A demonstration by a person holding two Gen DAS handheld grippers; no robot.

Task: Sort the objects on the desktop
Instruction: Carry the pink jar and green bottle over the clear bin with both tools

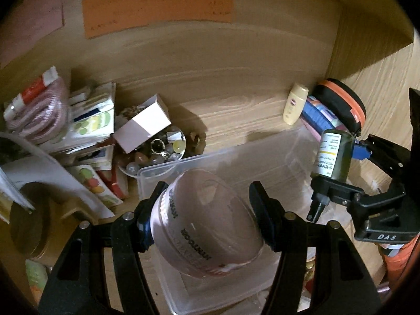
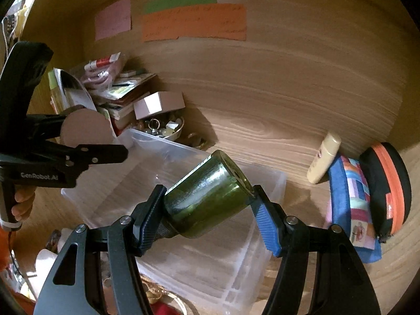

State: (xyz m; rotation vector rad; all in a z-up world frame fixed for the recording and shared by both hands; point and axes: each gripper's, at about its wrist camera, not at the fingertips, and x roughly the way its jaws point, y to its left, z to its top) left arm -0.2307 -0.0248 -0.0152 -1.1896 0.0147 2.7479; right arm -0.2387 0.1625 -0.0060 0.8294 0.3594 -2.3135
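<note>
I've got the pink cream jar (image 1: 207, 225) clenched in my left gripper (image 1: 207, 219) and the green glass bottle (image 2: 210, 197) gripped end to end in my right gripper (image 2: 207, 204), both hanging over the empty clear plastic bin (image 2: 183, 236), presumably their drop spot.

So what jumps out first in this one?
Both grippers are loaded over the clear bin: the left gripper holds a pink jar, and the right gripper holds a green bottle sideways. Behind the bin, left, sits a cluttered pile of packets beside a bowl of trinkets.
</note>
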